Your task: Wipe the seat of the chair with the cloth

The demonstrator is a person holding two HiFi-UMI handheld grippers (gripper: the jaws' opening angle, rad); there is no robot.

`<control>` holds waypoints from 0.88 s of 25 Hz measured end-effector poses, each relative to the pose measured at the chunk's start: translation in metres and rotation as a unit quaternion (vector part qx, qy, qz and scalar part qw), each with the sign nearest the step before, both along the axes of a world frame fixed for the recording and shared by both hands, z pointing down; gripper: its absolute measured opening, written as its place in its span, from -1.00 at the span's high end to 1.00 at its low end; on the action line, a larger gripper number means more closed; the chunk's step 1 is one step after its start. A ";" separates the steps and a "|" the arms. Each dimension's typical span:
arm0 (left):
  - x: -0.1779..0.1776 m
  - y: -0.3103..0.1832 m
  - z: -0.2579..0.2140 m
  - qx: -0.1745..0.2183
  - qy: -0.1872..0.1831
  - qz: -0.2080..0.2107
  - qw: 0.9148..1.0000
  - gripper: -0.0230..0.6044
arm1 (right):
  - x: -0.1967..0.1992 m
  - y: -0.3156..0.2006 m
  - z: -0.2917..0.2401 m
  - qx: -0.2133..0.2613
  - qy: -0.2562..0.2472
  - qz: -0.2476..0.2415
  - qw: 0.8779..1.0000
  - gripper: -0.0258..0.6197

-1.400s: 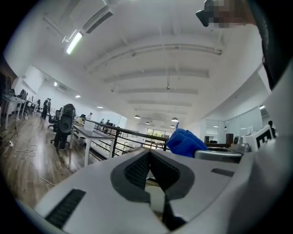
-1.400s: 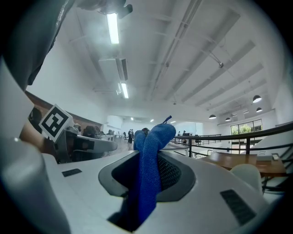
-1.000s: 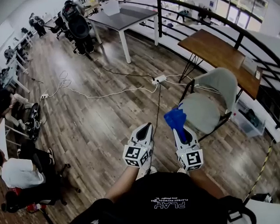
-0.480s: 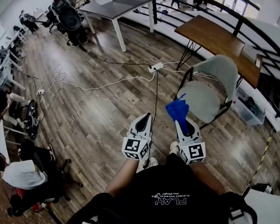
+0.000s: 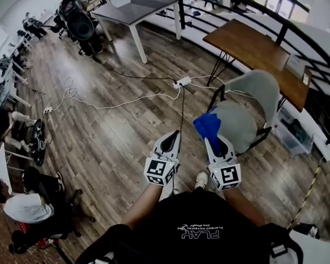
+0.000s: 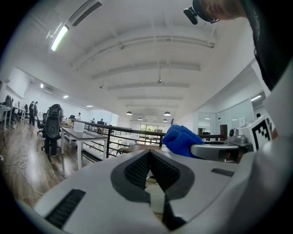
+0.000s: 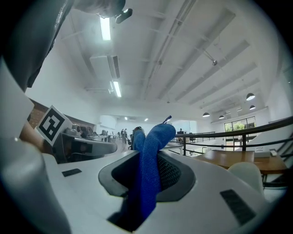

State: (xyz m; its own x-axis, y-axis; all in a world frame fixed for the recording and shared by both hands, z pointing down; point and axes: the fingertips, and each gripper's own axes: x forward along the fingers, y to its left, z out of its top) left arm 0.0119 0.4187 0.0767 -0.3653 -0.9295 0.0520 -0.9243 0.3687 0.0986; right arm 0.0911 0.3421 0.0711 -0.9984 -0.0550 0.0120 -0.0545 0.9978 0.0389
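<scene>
Presently the right gripper (image 5: 212, 140) is clamped on a fold of the blue cloth (image 5: 207, 125), the rest of which bunches up beyond the tips. The left gripper (image 5: 172, 137) is held just beside it, jaws together on nothing. The cloth is held in the air near the chair (image 5: 256, 89), whose grey seat (image 5: 238, 125) is not yet touched; being soft, light and limp, it is judged best gripped at the bunch, so that a loose pad can be pressed flat on the seat.

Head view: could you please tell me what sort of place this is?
Likely an open-plan office, perhaps on an upper level: a long desk, black office chairs, and a black railing along the edge.
</scene>
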 end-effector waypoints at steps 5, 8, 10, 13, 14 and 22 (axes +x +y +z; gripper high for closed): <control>-0.012 -0.031 -0.002 -0.002 -0.004 -0.013 1.000 0.92 | -0.011 -0.035 0.000 -0.008 -0.008 -0.006 1.000 0.64; -0.014 -0.050 -0.002 -0.005 -0.006 -0.019 1.000 0.92 | -0.018 -0.054 0.001 -0.013 -0.012 -0.016 1.000 0.64; -0.013 -0.059 -0.001 -0.008 -0.005 -0.025 1.000 0.92 | -0.020 -0.063 0.003 -0.016 -0.014 -0.024 1.000 0.64; -0.010 -0.067 0.004 -0.017 -0.003 -0.029 0.999 0.92 | -0.023 -0.073 0.006 -0.022 -0.016 -0.033 0.999 0.64; -0.010 -0.069 0.006 -0.019 -0.002 -0.031 0.999 0.92 | -0.024 -0.077 0.008 -0.024 -0.016 -0.035 0.999 0.64; -0.023 -0.078 0.010 -0.026 0.012 -0.042 0.999 0.92 | -0.037 -0.088 0.011 -0.040 -0.011 -0.040 0.998 0.64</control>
State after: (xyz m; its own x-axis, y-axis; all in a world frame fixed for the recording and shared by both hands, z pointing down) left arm -0.0111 0.3410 0.0865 -0.4407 -0.8910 0.1090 -0.8870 0.4508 0.0994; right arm 0.0539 0.2539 0.0818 -0.9996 0.0260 -0.0079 0.0263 0.9988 -0.0409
